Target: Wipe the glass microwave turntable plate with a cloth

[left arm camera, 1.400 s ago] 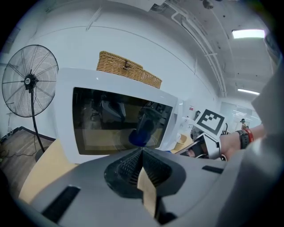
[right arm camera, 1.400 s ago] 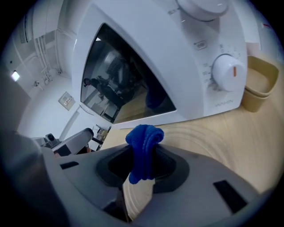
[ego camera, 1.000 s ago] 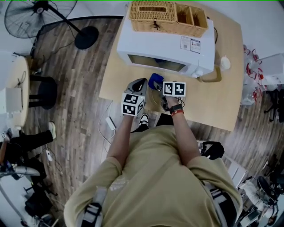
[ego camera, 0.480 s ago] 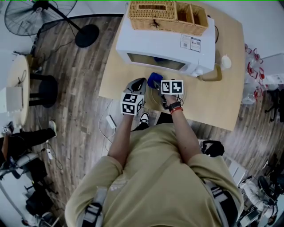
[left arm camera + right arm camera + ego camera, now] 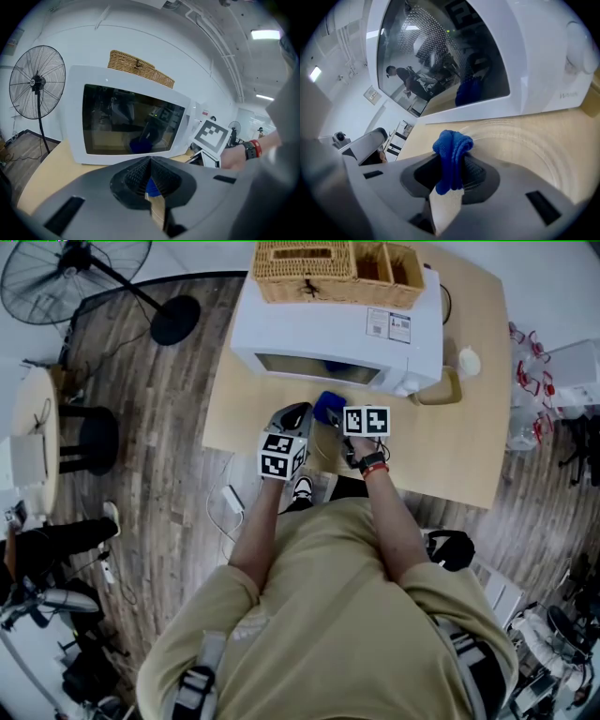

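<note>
no legible text or labels anywhere

The left gripper (image 5: 298,416) and right gripper (image 5: 336,418) are held forward side by side, left jaws pressed together, right jaws clamped on a blue cloth (image 5: 451,149).

Bright even indoor light, fisheye-warped edges, sharp focus

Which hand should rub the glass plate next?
The right, probably. The right hand-held gripper is shut on the blue cloth, and the glass plate lies just ahead of it. The left hand-held gripper has its jaws together with no cloth in them.
</note>
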